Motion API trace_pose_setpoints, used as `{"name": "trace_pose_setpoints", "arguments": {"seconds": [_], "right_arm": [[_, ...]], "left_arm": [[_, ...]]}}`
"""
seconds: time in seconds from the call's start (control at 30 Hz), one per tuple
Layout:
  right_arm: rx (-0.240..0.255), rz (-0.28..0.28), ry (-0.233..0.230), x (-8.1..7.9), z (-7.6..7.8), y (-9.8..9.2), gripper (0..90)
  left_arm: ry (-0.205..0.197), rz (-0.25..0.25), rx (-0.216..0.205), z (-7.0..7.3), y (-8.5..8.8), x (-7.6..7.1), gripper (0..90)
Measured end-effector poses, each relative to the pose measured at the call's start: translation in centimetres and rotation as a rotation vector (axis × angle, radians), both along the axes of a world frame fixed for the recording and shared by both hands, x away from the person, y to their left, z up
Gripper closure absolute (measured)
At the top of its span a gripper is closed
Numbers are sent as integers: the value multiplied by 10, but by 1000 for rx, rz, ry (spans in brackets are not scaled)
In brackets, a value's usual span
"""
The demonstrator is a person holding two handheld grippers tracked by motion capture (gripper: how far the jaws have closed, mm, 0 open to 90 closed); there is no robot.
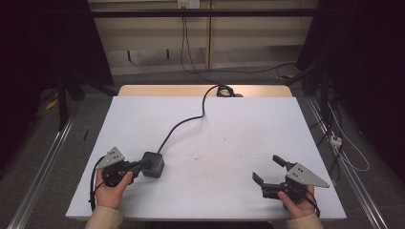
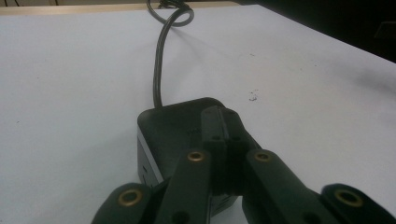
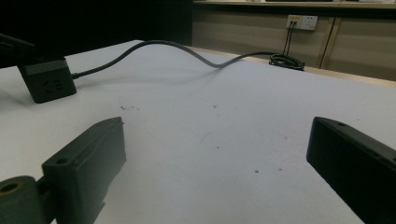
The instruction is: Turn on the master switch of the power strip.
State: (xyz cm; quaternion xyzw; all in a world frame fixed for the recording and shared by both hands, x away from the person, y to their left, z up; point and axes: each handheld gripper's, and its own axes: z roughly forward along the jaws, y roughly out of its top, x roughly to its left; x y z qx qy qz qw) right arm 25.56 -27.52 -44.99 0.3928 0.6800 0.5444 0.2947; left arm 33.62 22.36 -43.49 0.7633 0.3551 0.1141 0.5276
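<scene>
1. Two hand-held grippers sit at the near edge of the white table (image 1: 239, 124), one in each of the person's hands.
2. One black power cube (image 1: 153, 164) lies on the near-left part of the table, with one black cord (image 1: 184, 121) running from it to the far edge, where it coils.
3. At near left, the left gripper (image 1: 142, 165) has its jaws pressed together with no gap; in the left gripper view their tips rest on top of the cube (image 2: 175, 128), touching it but not clasping it.
4. At near right, the right gripper (image 1: 268, 169) has its jaws spread wide, holding nothing, just above bare tabletop and well apart from the cube.
</scene>
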Motion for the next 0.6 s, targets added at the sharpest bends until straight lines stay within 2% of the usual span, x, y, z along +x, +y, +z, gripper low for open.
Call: {"name": "trace_pose_setpoints", "arguments": {"seconds": [0.6], "right_arm": [[-2,-4,-1,-1,0,0,43]], "left_arm": [[17,6,-2,1,0,0,900]]}}
